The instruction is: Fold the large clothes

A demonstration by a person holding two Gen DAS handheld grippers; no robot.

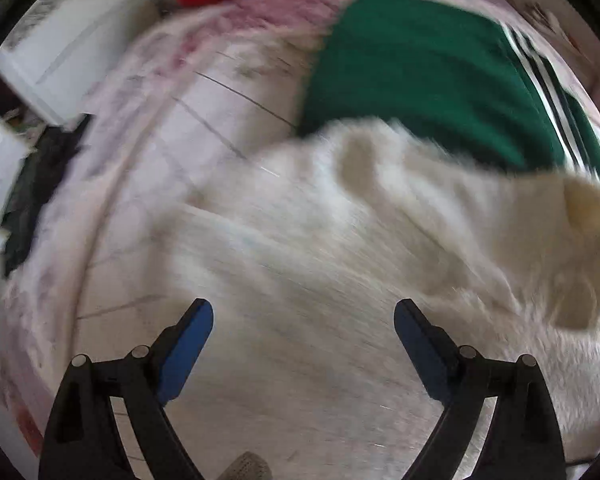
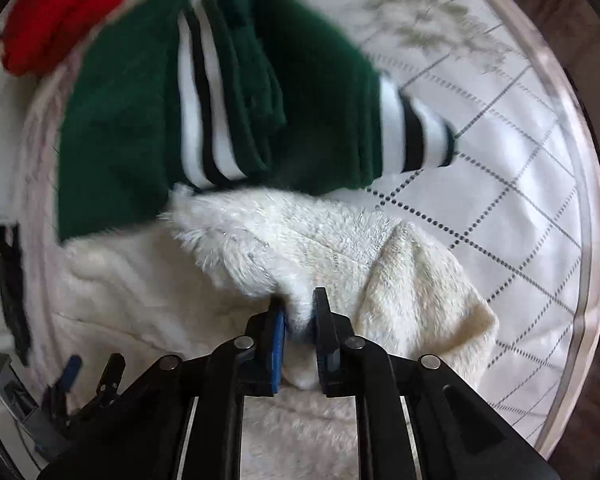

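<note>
Now | right hand-held gripper (image 2: 300, 320) clamped on white fleece (image 2: 300, 240) | left hand-held gripper (image 1: 304, 320) apart, seemingly empty

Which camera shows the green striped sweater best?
The right wrist view: the green striped sweater lies there folded, its body and white-and-black bands sharp enough to read. The left wrist view catches it blurred, its near edge hidden behind the white fluffy garment.

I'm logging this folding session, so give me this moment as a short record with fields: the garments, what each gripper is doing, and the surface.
garment in work: white fluffy garment, part lifted
right gripper: shut on a bunch of the white fluffy garment
left gripper: open, above the white pile, holding nothing
other clothes: green striped garment folded behind it; red garment at the far left
surface: white cloth with dotted grid
image quality: motion blur
</note>
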